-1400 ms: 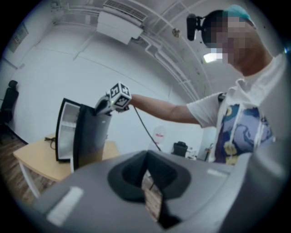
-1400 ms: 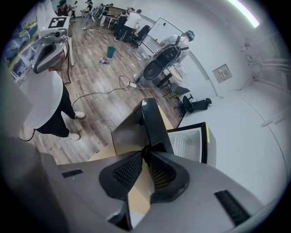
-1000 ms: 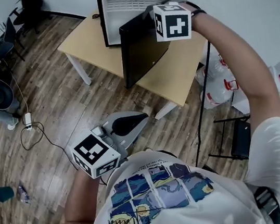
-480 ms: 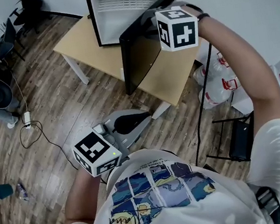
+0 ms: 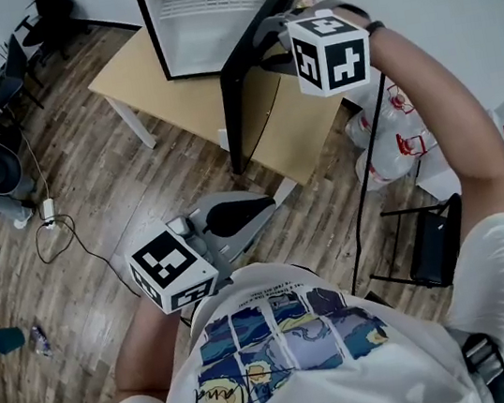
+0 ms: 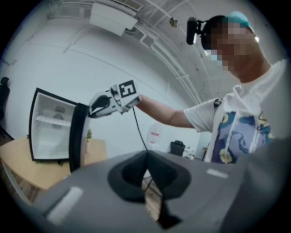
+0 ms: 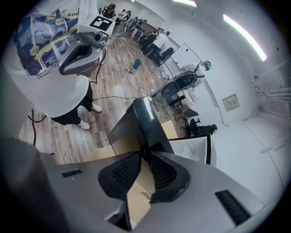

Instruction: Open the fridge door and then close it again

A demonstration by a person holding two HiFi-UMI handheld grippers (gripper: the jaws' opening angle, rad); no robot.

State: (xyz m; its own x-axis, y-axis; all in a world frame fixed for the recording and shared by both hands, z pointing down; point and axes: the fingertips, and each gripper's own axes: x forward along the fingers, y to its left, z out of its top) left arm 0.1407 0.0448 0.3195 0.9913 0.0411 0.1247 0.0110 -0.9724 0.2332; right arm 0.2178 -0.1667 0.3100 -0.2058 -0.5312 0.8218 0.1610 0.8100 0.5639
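Your right gripper [image 7: 144, 154] is clamped on the free top edge of the fridge door [image 7: 132, 124], with the black panel pinched between the two jaws right at their tips. In the head view it sits at the door's upper outer corner, your arm stretched well forward to reach it. The door stands wide open, swung out to roughly a right angle from the fridge [image 5: 203, 10]. The fridge's white inside shows just beyond the jaws, on the side away from your arm. The fridge rests on a wooden table [image 5: 162, 82], which lies below the gripper, and the open door reaches out over its near part. Your left gripper [image 6: 146, 159] hangs low by your waist, jaws pressed together on nothing, well apart from the door and taking no part. By the look of it, the opening half of the job is about done and the closing swing remains. The hold looks like the weak spot. Only the jaw tips bite a thin, smooth edge, so a push that strays off the door's own arc could let them slide away. The door would then hang open or swing shut on its own with a bang. Forcing it wider could also shift the small fridge on the table, since nothing braces it. Steer the door round its hinge and ease off as it nears the seal.
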